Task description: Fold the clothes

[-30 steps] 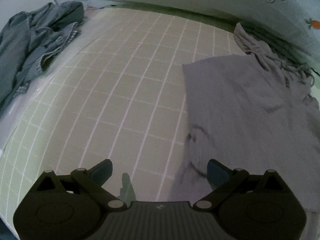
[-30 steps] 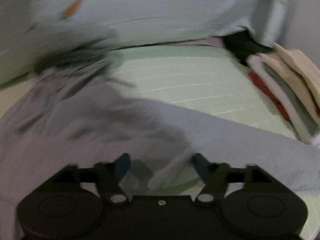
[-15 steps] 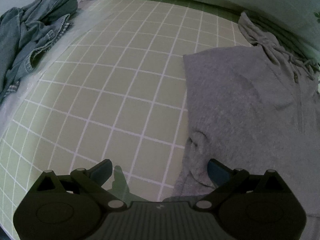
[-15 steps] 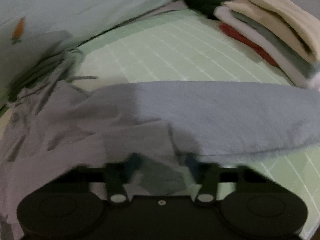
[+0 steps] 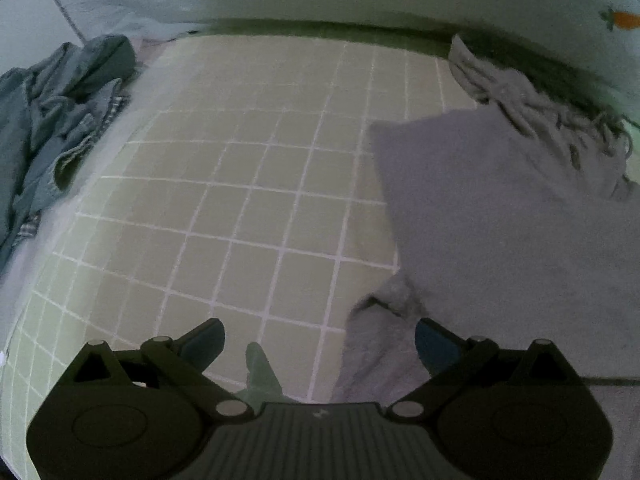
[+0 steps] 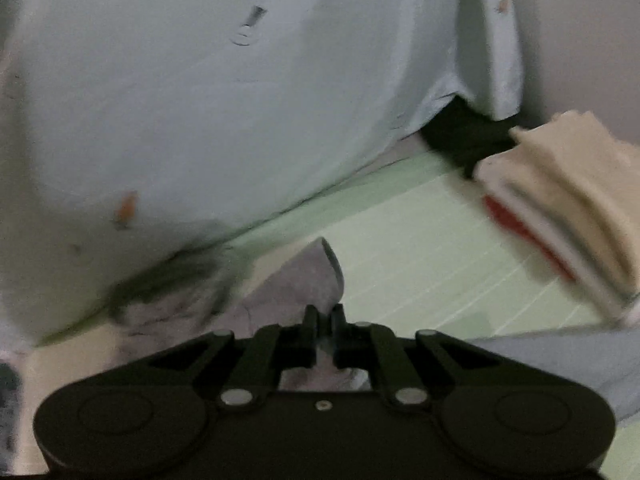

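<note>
A grey hoodie point(image 5: 500, 216) lies spread on the green grid mat point(image 5: 248, 200), its hood and drawstrings point(image 5: 532, 100) bunched at the far right. My left gripper point(image 5: 320, 340) is open and empty, low over the mat, with its right finger over the hoodie's near left corner point(image 5: 384, 320). My right gripper point(image 6: 323, 320) is shut on a fold of the grey hoodie point(image 6: 312, 276), which rises in a peak above the jaws. The view is blurred.
A crumpled pile of blue-green clothes point(image 5: 52, 132) lies at the mat's left edge. A stack of folded clothes point(image 6: 560, 200) in cream, white and red sits at the right. A pale blue printed sheet point(image 6: 224, 92) hangs behind the mat.
My right gripper has closed on the hoodie fabric and lifted it, tilting upward toward the sheet. My left gripper has stayed open, shifting a little over the hoodie's corner.
</note>
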`<state>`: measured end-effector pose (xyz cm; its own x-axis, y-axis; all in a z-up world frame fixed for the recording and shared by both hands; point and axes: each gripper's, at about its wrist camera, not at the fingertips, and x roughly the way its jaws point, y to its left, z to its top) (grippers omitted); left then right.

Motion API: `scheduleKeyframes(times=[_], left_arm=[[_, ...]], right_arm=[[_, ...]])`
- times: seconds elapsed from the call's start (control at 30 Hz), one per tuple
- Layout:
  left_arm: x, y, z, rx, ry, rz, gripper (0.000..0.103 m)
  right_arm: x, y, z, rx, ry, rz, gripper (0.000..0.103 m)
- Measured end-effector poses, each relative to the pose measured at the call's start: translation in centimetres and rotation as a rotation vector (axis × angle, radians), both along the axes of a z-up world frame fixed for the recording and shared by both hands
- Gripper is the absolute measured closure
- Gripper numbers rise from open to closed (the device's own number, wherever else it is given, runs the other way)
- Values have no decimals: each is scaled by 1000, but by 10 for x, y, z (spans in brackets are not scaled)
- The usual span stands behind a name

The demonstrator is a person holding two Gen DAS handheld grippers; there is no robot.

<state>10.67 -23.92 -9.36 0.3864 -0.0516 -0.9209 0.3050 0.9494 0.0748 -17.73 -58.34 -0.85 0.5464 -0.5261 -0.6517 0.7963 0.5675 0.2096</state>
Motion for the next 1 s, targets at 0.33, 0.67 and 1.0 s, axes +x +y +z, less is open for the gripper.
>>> scheduleKeyframes(times=[0.33,0.67,1.0], left_arm=[[4,2,-9,17,27,17,2],[-10,19,12,-38,-17,28,2],[-50,-2,39,-99,-69,-61,3]], right_arm=[[3,-19,-48,57,170,-55,96],[36,46,-33,83,30,122,95],[38,87,-40,65,77,279,15]])
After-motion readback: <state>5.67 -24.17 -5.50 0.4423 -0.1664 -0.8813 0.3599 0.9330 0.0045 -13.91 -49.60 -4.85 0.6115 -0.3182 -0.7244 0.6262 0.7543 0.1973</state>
